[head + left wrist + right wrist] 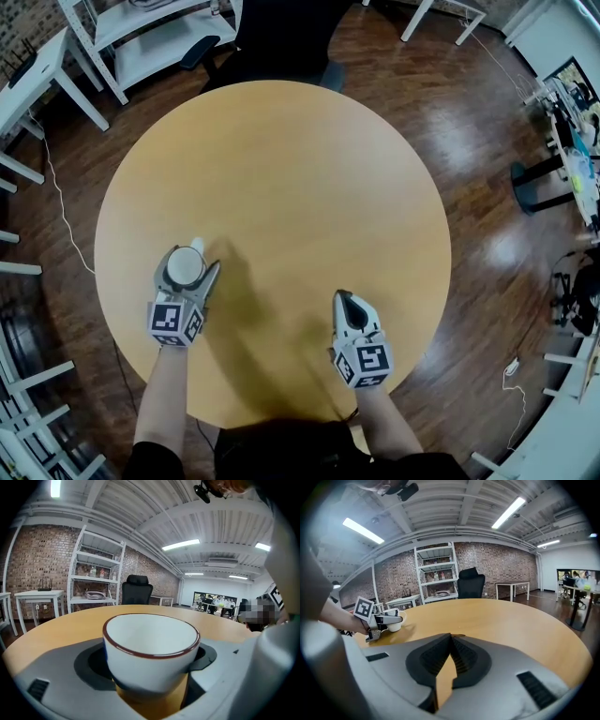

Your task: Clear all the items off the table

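A white cup (186, 265) with a dark red rim sits between the jaws of my left gripper (194, 258), low over the near left part of the round wooden table (281, 159). In the left gripper view the cup (150, 653) fills the gap, and both dark pads press its sides. I cannot tell whether the cup rests on the tabletop. My right gripper (342, 296) hovers over the table's near right part, shut with nothing in it. In the right gripper view its jaws (451, 637) meet in a closed seam, and the cup (395, 623) shows at the far left.
A black office chair (281, 37) stands at the table's far edge. White shelving (141, 37) and a white desk (28, 75) stand at the far left. More desks with clutter (572, 122) line the right side. A dark wood floor surrounds the table.
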`<action>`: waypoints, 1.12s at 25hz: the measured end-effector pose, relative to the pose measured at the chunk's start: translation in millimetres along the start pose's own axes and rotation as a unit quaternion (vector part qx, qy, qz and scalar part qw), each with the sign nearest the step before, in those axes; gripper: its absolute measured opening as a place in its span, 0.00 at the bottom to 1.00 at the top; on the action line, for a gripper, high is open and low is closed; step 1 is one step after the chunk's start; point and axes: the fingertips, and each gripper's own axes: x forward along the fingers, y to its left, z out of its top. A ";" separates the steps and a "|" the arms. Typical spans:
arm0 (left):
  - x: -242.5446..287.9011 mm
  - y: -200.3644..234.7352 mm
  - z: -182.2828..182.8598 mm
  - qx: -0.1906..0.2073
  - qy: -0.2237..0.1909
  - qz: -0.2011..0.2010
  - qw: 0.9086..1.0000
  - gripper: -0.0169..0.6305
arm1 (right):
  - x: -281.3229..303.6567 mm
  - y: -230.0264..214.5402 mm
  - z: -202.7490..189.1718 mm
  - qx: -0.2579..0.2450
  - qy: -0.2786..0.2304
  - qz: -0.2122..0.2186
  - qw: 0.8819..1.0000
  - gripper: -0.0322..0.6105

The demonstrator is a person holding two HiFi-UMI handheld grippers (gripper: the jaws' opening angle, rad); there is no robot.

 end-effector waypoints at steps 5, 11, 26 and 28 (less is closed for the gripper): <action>-3.0 -3.4 -1.9 0.014 -0.004 -0.009 1.000 0.67 | -2.7 3.9 -0.3 -0.005 0.001 0.001 1.000 0.06; -1.9 -7.3 -4.2 0.016 -0.009 -0.020 1.000 0.67 | -4.2 10.0 0.2 -0.008 0.003 -0.003 1.000 0.06; -48.8 -4.6 19.0 -0.001 -0.029 -0.023 0.999 0.70 | -29.1 33.5 31.3 -0.026 -0.045 -0.017 0.999 0.06; -61.1 -4.9 22.5 0.002 -0.029 -0.026 0.999 0.67 | -36.6 37.9 35.8 -0.022 -0.061 -0.023 0.998 0.06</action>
